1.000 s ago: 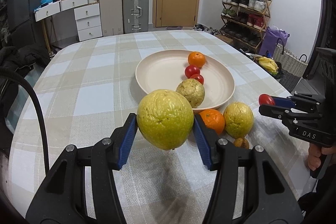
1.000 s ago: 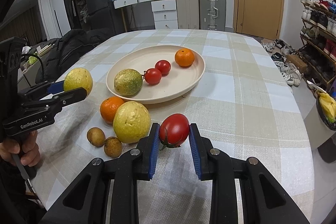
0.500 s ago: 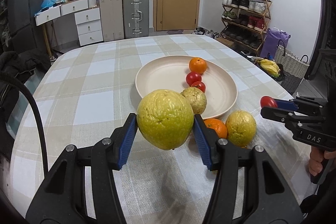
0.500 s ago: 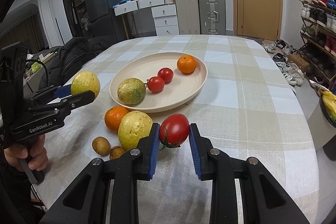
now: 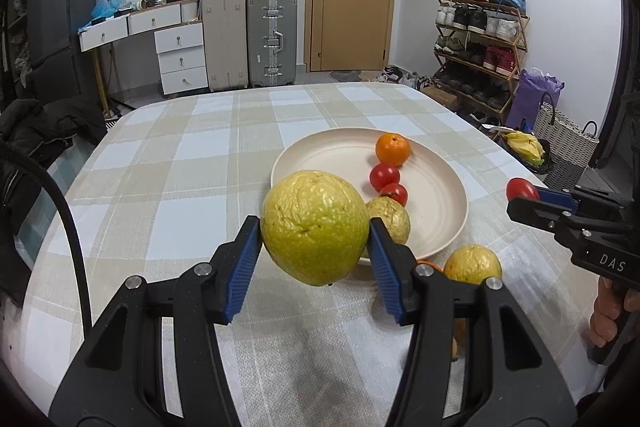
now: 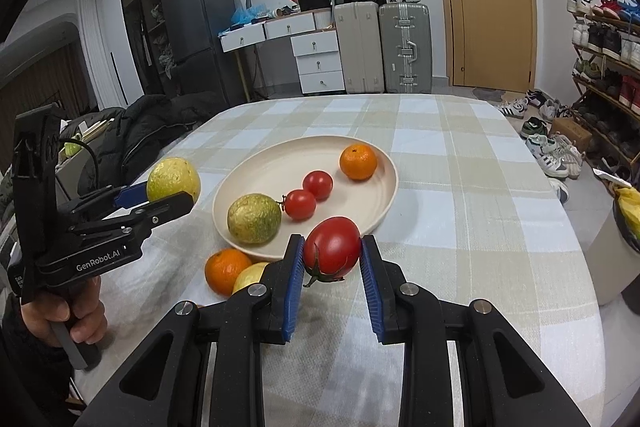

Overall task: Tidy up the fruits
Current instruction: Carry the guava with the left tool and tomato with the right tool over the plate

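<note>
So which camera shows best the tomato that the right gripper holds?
The right wrist view: the tomato sits whole between the right gripper pads, stem visible. The left wrist view shows only its small red end far right.

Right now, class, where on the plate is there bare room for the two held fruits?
The plate's left half is bare, beside the row of orange, two small tomatoes and wrinkled yellow fruit. The cloth at its near rim is crowded with loose fruit.
</note>
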`<state>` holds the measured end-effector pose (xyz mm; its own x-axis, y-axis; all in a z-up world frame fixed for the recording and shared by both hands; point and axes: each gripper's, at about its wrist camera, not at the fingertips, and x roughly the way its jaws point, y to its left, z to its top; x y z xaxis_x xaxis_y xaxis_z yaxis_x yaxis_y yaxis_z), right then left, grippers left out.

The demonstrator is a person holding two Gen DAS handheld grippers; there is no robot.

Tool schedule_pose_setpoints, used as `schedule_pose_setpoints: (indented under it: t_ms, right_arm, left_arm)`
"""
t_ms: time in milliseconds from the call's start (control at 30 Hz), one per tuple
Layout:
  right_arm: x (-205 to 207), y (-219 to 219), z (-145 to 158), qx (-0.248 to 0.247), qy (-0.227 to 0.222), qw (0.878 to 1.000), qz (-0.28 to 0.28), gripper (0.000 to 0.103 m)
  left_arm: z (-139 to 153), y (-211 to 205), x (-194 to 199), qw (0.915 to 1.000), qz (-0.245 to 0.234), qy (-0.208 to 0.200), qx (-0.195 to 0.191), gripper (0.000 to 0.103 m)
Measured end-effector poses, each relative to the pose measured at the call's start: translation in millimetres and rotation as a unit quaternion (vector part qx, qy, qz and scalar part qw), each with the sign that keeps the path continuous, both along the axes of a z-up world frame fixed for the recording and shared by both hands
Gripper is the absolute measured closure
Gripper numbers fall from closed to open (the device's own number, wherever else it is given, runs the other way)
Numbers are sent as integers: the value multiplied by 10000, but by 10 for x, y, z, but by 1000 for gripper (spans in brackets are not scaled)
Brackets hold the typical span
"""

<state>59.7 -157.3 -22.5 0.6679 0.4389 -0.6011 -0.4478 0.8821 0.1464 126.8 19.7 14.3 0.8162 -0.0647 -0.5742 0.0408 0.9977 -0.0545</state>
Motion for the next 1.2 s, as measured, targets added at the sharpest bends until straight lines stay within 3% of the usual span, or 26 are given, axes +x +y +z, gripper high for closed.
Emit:
schedule_pose_setpoints:
  t_ms: [500, 1200]
  right_arm:
    - [306, 124, -22, 49, -6, 10000, -17, 75]
    - [524, 235, -126, -25, 322, 9995, 56, 75]
  left_arm:
    - [-15, 14, 267, 9999, 94, 33, -58, 52]
    - [-187, -56, 715, 9996, 63, 268, -95, 52]
